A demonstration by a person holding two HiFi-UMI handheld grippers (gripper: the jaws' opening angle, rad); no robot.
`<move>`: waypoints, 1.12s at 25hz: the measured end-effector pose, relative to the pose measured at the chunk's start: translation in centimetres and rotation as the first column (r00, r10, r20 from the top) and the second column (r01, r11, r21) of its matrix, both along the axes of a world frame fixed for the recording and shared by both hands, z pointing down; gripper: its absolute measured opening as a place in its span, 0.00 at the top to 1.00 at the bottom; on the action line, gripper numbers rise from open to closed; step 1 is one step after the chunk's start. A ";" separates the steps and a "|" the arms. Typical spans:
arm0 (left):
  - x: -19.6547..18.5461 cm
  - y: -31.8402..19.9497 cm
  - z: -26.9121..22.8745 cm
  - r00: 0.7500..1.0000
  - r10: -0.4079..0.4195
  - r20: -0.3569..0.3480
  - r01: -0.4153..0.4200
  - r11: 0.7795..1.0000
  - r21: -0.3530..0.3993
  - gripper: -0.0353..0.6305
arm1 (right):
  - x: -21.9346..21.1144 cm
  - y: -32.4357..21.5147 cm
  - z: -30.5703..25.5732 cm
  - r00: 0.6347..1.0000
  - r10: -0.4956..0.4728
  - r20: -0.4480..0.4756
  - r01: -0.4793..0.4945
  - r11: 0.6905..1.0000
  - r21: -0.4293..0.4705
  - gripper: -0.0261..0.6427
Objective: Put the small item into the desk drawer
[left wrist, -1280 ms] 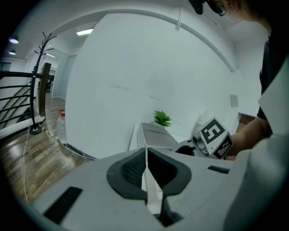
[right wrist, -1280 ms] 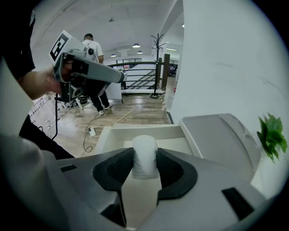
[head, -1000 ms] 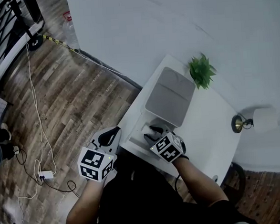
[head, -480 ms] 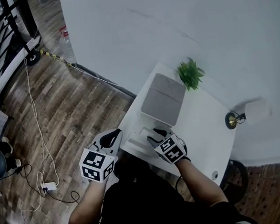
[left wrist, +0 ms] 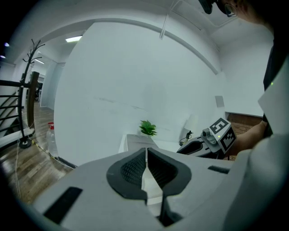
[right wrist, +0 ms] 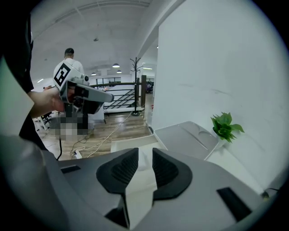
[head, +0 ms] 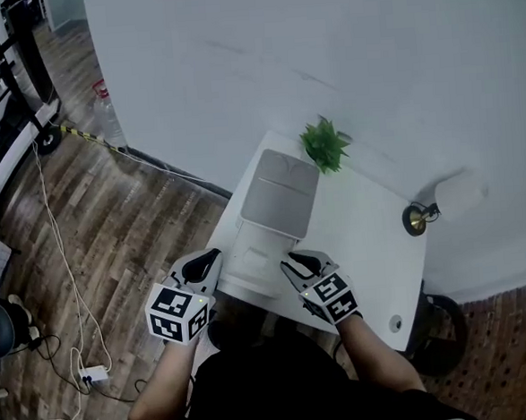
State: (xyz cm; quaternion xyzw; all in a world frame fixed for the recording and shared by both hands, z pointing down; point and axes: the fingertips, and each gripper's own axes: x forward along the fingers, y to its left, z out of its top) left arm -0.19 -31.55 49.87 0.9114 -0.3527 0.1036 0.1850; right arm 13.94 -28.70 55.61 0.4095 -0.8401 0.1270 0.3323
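Holding over the white counter's [head: 363, 233] pulled-out white drawer [head: 258, 261]: my left claw [head: 207, 260] closed, empty; my right claw [head: 294, 263], jaws just narrowing, apart, empty. I cannot spot the small item.

No legible text, brand or number anywhere. Only black-and-white square marker patterns on left claw [head: 202, 265] and right claw [head: 301, 265] – no characters.

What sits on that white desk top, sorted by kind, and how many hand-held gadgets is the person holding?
grippers: 2, the left gripper and the right gripper, whose jaws have just been closing with nothing between them
potted plant: 1
desk lamp: 1
grey tray: 1
Total: 5
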 end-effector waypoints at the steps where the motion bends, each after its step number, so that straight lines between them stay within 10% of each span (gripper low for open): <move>1: 0.4 0.1 -0.4 1.000 -0.003 0.006 0.003 1.000 0.008 0.92 | 0.5 0.0 -0.5 1.000 0.003 0.017 -0.003 1.000 0.009 0.83; 28: 10.9 1.1 -8.8 0.989 -0.143 0.038 0.137 0.982 0.129 0.92 | 15.1 0.5 -13.7 0.886 -0.023 0.463 -0.080 0.976 0.201 0.96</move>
